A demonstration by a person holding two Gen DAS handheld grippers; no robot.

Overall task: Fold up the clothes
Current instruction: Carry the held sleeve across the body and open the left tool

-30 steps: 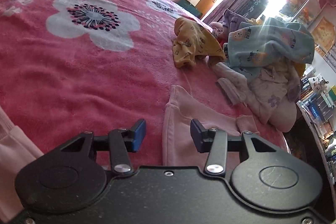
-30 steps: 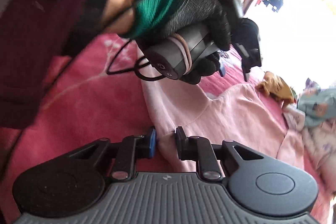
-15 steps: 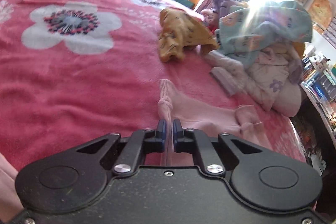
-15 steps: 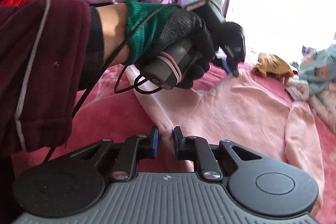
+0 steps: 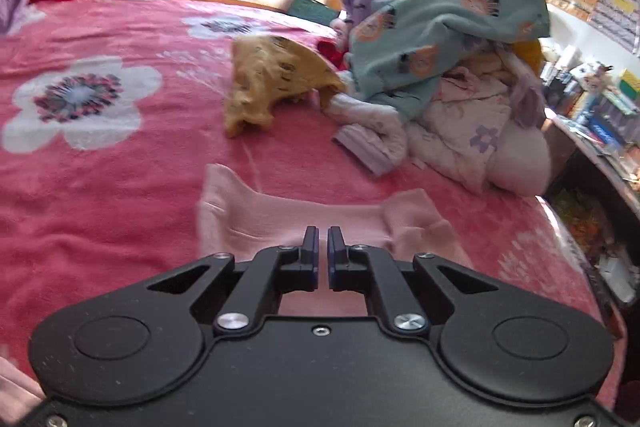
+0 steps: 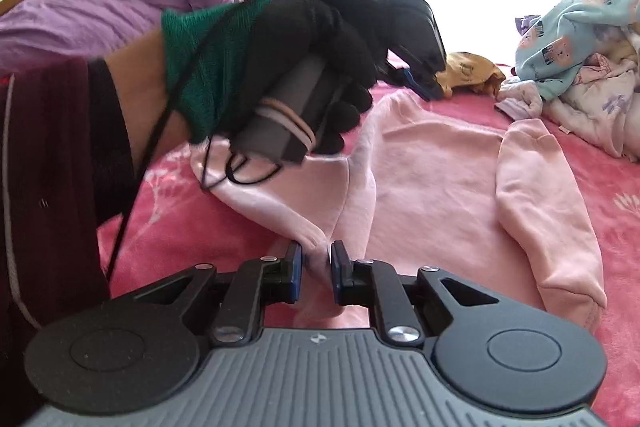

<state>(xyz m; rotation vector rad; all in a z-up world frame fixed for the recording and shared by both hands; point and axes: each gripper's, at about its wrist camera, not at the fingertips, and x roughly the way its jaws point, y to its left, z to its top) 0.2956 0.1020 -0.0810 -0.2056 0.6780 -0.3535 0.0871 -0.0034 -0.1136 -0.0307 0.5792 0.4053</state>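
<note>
A pale pink sweatshirt (image 6: 432,163) lies spread on a bed covered by a pink blanket (image 5: 100,195) with large white flowers. One sleeve (image 6: 548,211) is folded in over the body of the garment.

The right gripper (image 6: 316,259) has its jaws closed on a bunched fold of the pink fabric at the near edge, and the cloth rises in a ridge from the jaws toward the person's left hand. That gloved left hand (image 6: 320,67), black with a green cuff, holds the handle of the left gripper (image 5: 323,247) above the sweatshirt's far edge. In the left wrist view its jaws stand nearly together with only a thin gap, over a strip of pink cloth; whether cloth is actually pinched between them cannot be told.

A second ago the left jaws were wide open above the blanket; half a second ago they had closed, and they remain so now. The right gripper has stayed clamped throughout, with more fabric now lifted at the fold.

Beyond the sweatshirt lies a crumpled yellow garment (image 5: 272,87). Beside it is a pile of clothes (image 5: 452,131) topped by a light blue printed piece (image 5: 440,39). A purple quilt (image 6: 120,7) sits at the head of the bed.
</note>
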